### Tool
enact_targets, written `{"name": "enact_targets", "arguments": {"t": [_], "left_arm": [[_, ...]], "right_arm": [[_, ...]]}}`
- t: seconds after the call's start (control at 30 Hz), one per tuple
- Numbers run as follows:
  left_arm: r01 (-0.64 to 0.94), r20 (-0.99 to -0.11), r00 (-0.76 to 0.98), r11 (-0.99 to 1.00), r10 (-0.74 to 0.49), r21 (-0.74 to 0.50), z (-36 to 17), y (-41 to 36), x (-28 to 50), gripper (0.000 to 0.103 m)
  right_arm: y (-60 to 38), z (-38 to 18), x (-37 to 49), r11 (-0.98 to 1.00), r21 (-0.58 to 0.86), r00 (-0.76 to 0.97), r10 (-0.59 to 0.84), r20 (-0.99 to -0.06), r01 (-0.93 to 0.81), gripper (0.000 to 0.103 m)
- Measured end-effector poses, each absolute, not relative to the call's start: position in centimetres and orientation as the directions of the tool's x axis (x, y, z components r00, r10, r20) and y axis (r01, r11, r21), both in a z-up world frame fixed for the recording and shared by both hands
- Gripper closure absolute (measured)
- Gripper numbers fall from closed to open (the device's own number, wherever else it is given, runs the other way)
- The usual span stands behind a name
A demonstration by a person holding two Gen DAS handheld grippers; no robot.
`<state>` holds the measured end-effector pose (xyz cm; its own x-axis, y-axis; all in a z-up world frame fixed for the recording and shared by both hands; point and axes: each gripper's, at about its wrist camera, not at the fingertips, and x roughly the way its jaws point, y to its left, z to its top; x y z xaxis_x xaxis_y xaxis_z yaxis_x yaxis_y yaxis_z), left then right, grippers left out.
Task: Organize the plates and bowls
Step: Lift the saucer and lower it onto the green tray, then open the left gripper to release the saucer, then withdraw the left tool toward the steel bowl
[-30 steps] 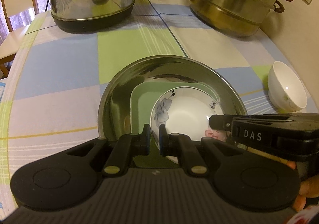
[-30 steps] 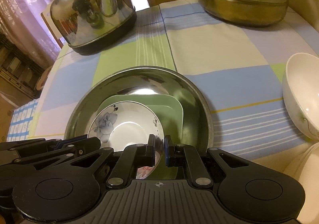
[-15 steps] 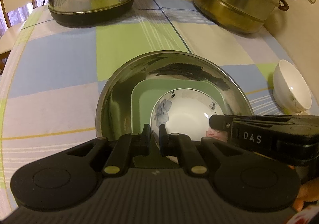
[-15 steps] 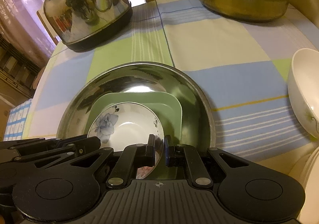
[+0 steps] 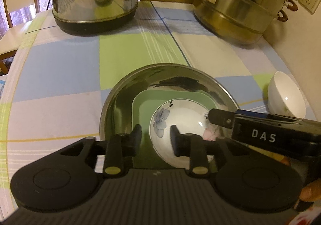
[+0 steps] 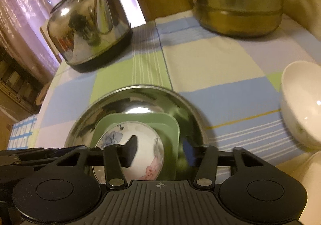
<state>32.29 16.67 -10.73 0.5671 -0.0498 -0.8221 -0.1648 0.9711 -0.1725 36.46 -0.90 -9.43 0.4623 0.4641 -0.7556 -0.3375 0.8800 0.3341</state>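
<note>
Left wrist view: the left hand-held gripper (image 5: 155,137), shut a second ago, has just been opening; its jaws now straddle the near rim of the floral bowl (image 5: 180,122) without pressing it. The bowl sits on the green plate (image 5: 144,108) inside the steel basin (image 5: 120,100).

Right wrist view: the right hand-held gripper (image 6: 160,150) has likewise just been opening, wider, around the bowl's rim at 6 o'clock. A white bowl (image 6: 301,100) lies at 3 o'clock on the surface (image 6: 220,60).

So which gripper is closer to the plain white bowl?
The right gripper. The white bowl sits just off its right side, while the left gripper is over the flower bowl, with the right gripper between it and the white bowl.
</note>
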Motion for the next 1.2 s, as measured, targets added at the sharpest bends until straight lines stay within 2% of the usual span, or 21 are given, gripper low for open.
{"name": "enact_targets", "arguments": {"t": [0.47, 0.77, 0.9, 1.2], "left_arm": [[-0.198, -0.82, 0.572, 0.971, 0.001, -0.137, -7.7, 16.0, 27.9, 0.061], [-0.195, -0.829, 0.559, 0.974, 0.012, -0.118, -6.0, 13.2, 24.1, 0.056], [-0.208, -0.827, 0.561, 0.973, 0.03, -0.105, -5.0, 11.3, 21.9, 0.046], [-0.257, -0.845, 0.531, 0.963, 0.065, -0.087, -4.1, 6.9, 17.3, 0.044]], "right_arm": [[-5.3, -6.4, 33.2, 0.883, 0.359, 0.466, 0.466, -0.752, -0.302, 0.036], [-7.5, -5.2, 29.2, 0.881, 0.335, 0.401, 0.454, -0.796, -0.333, 0.035], [-8.7, -4.9, 27.2, 0.867, 0.329, 0.353, 0.461, -0.814, -0.375, 0.035], [-12.0, -3.8, 23.1, 0.819, 0.325, 0.297, 0.496, -0.816, -0.472, 0.035]]}}
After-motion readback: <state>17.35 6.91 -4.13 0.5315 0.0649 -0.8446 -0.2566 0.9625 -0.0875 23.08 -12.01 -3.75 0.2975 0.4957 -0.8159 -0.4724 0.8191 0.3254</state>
